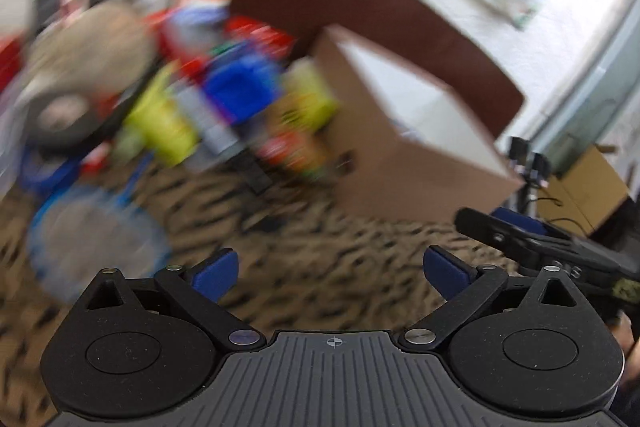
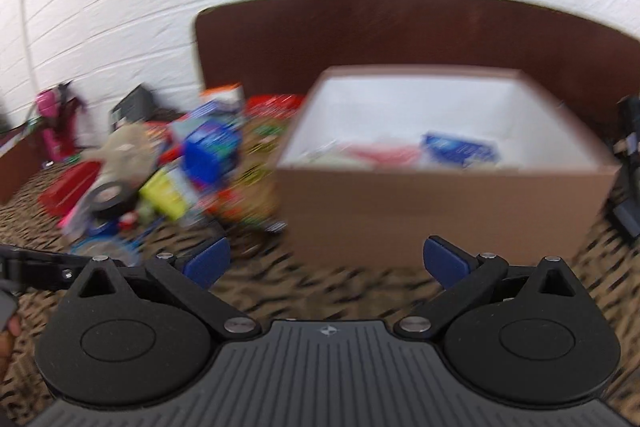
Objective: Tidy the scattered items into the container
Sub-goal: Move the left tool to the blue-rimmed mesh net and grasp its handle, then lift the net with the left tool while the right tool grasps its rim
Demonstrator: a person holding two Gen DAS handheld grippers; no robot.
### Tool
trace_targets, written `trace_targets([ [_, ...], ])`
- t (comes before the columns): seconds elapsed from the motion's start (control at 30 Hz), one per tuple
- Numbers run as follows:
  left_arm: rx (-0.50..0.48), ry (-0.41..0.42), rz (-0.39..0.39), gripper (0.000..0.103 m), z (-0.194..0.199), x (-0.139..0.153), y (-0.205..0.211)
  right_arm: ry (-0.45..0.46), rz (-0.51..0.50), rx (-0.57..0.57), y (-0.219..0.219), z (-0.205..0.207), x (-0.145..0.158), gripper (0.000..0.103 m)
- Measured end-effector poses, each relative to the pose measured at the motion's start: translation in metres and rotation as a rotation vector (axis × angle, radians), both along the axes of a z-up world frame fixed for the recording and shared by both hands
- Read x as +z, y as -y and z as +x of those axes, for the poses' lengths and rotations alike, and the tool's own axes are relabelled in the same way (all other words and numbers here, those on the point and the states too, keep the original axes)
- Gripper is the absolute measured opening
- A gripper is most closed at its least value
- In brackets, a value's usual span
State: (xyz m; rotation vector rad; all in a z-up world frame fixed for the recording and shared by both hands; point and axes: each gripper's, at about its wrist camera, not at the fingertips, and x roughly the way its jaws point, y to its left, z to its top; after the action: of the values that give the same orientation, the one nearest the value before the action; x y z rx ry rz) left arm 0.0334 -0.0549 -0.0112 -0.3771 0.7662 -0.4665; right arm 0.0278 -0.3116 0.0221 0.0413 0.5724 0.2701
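Scattered items (image 2: 192, 171) are lying in a blurred heap on the patterned carpet (image 2: 360, 291), just left of the cardboard box (image 2: 440, 203). Among them a blue box (image 2: 212, 151), a yellow pack (image 2: 168, 195), a roll of dark tape (image 2: 112, 197) and a red pack (image 2: 68, 191) are showing; the rest is too smeared to tell. The cardboard box is standing open in front of a brown board (image 2: 400, 31) that is leaning at the white brick wall (image 2: 120, 7). Inside it a blue-and-white packet (image 2: 460, 149) and something pink and white (image 2: 380, 153) are lying on the bottom.

The right hand-held gripper (image 2: 326, 263) is hanging above the carpet in front of the box, its jaws standing wide apart with nothing between them. The left hand-held gripper (image 1: 330, 273) is pointing down toward the carpet between the heap and the box, its blue pads (image 1: 216, 273) also spread wide and gripping nothing. In the left wrist view, the right hand-held gripper is reaching in from the right edge, near the box's corner.
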Motion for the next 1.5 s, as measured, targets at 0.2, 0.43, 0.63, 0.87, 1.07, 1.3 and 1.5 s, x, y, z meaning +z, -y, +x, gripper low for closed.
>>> trace_targets([
  [0.2,0.193,-0.033,0.012,0.103,-0.022,-0.014,-0.066,-0.11,0.093,0.116,-0.052,-0.008,-0.031,0.102],
  [0.43,0.312,-0.064,-0.014,0.09,-0.007,-0.03,-0.098,-0.157,0.097,0.148,-0.086,-0.007,-0.038,0.102],
  [0.63,0.298,-0.104,-0.038,0.038,0.02,-0.044,-0.097,-0.146,0.044,0.149,-0.097,-0.01,-0.034,0.102],
  [0.87,0.26,-0.039,0.043,0.003,0.017,-0.038,-0.097,-0.159,0.026,0.155,-0.104,-0.009,-0.037,0.102],
  [1.07,0.235,0.124,0.235,0.001,-0.015,-0.003,-0.103,-0.171,0.025,0.172,-0.111,-0.004,-0.039,0.102],
  [1.3,0.102,0.269,0.452,0.001,-0.043,0.005,-0.074,-0.165,0.021,0.211,-0.124,-0.001,-0.038,0.102],
  [1.5,-0.005,0.258,0.459,0.001,-0.053,-0.015,-0.051,-0.153,0.012,0.221,-0.129,0.004,-0.033,0.098],
])
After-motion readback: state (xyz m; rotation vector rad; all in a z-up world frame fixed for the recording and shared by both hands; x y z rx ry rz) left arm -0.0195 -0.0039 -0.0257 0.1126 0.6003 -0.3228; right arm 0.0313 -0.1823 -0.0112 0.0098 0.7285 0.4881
